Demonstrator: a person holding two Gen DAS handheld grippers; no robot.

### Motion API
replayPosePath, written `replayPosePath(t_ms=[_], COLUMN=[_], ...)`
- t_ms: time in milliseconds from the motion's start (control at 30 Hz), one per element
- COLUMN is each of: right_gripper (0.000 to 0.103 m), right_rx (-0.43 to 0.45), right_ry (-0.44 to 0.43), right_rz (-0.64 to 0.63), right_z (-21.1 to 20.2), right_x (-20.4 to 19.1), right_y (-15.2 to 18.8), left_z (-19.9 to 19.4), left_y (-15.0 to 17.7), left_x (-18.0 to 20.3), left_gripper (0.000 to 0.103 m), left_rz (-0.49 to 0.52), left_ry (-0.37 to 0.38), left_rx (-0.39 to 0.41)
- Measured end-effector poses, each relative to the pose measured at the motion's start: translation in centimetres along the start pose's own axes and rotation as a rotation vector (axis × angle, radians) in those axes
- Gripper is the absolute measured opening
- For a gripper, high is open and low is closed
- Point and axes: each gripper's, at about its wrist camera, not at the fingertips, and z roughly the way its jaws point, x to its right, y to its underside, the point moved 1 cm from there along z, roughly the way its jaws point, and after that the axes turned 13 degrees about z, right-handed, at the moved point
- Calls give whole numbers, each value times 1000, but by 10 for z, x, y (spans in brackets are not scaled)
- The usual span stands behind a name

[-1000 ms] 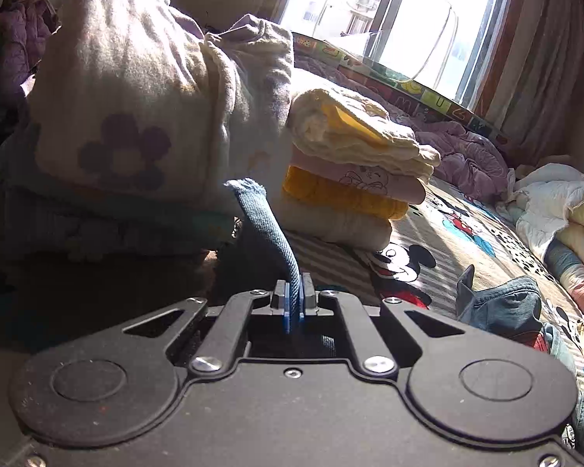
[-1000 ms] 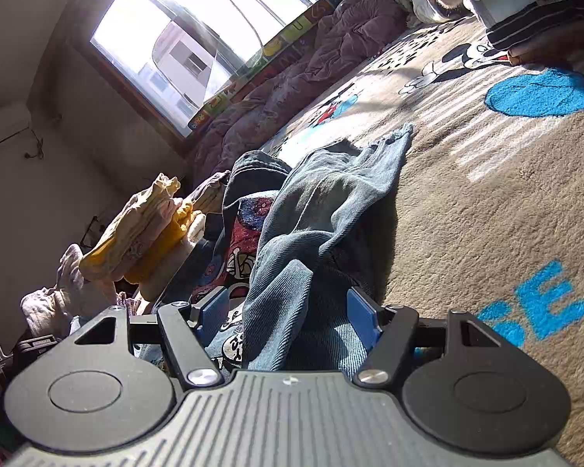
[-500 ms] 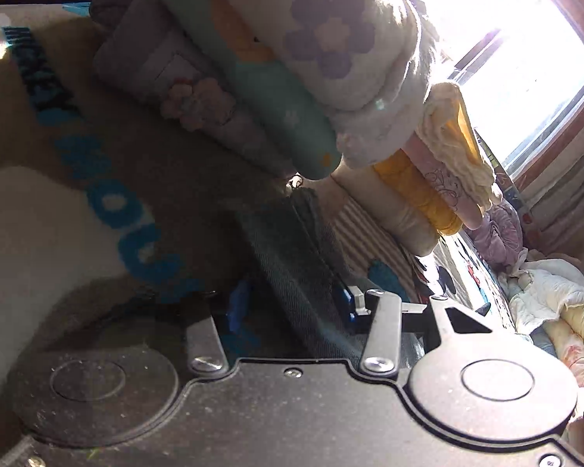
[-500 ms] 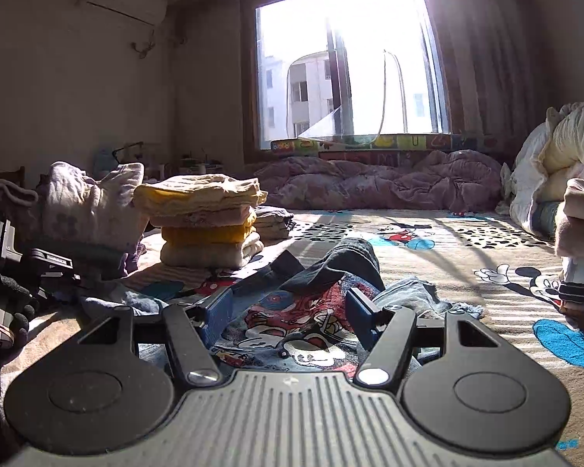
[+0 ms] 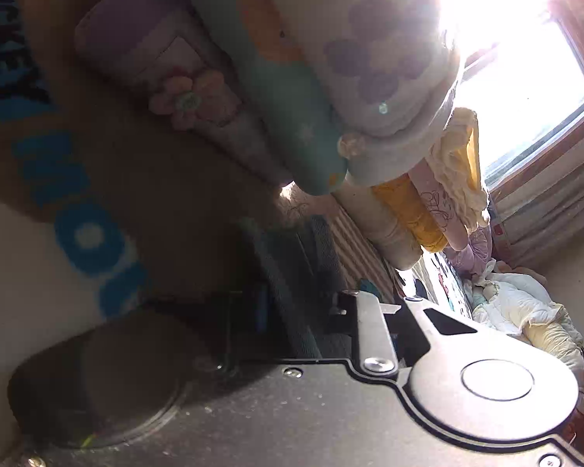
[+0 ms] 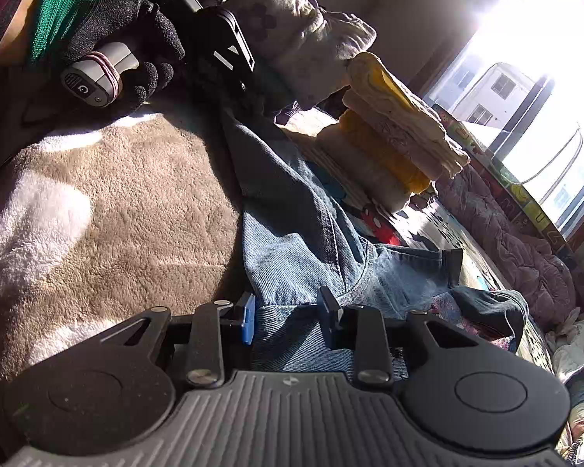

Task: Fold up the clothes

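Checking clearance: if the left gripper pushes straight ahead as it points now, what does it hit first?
Most likely the jeans, which already lie between the left gripper's jaws. Beyond the denim sits the stack of folded clothes on the blanket. How far off the stack is cannot be judged in this tilted view.

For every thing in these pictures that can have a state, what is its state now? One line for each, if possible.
Left gripper: open, denim between the fingers.
Right gripper: open, fingers on either side of the denim.
Jeans: unfolded, spread along the blanket.
Yellow and cream stack: folded, piled neatly.
Flower-print stack: folded, piled.
Gloved hand: closed around the left gripper's handle.
Blanket: lying flat under the jeans.
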Motion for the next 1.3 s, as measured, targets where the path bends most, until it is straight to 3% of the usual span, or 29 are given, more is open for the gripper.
replayPosePath(t_ms=[33, 133, 200, 233, 300, 433, 600, 700, 867, 967, 1067, 1100, 1133, 1233, 1267, 1300], right_gripper=[9, 9, 10, 10, 10, 11, 15, 15, 15, 14, 15, 23, 40, 58, 61, 68], right_rx=[-16, -24, 19, 39, 11, -94, -99, -91, -93, -98, -97, -96, -94, -58, -34, 4], right_ry=[-9, -83, -141, -162, -186, -196, -177, -168, -208, -268, -368, -393, -417, -478, -504, -533], right_rz=[33, 219, 392, 465, 484, 295, 192, 150, 183, 188, 258, 289, 324, 486, 548, 596], right_z=[4, -6, -24, -33, -37, -19, -17, -19, -19, -19, -24, -26, -27, -23, -21, -19], right_x=[6, 33, 58, 69, 77, 44, 18, 6, 6, -5, -10, -10, -10, -3, 0, 2], right_y=[-3, -11, -13, -12, -7, 1, 1, 1, -4, -7, -9, -9, -7, 10, 17, 25], left_z=[4, -2, -28, -32, -33, -5, -16, -19, -17, 1, -9, -16, -26, -59, -71, -84], left_y=[-3, -15, -26, -30, -35, -22, -22, -21, -18, -12, -15, -16, -17, -19, -21, -22], left_x=[5, 32, 50, 51, 50, 13, 7, 1, 15, 21, 29, 36, 45, 77, 87, 96], left_gripper=[5, 0, 0, 0, 0, 0, 2, 15, 16, 16, 16, 17, 17, 20, 25, 42], left_rz=[28, 172, 234, 250, 274, 226, 251, 212, 250, 320, 320, 356, 408, 568, 616, 663], left_ry=[0, 26, 174, 187, 158, -56, -115, -116, -104, -195, -141, -125, -130, -166, -181, -191], left_rx=[0, 97, 281, 295, 260, 10, 7, -10, -14, -57, 4, 42, 95, 276, 342, 408])
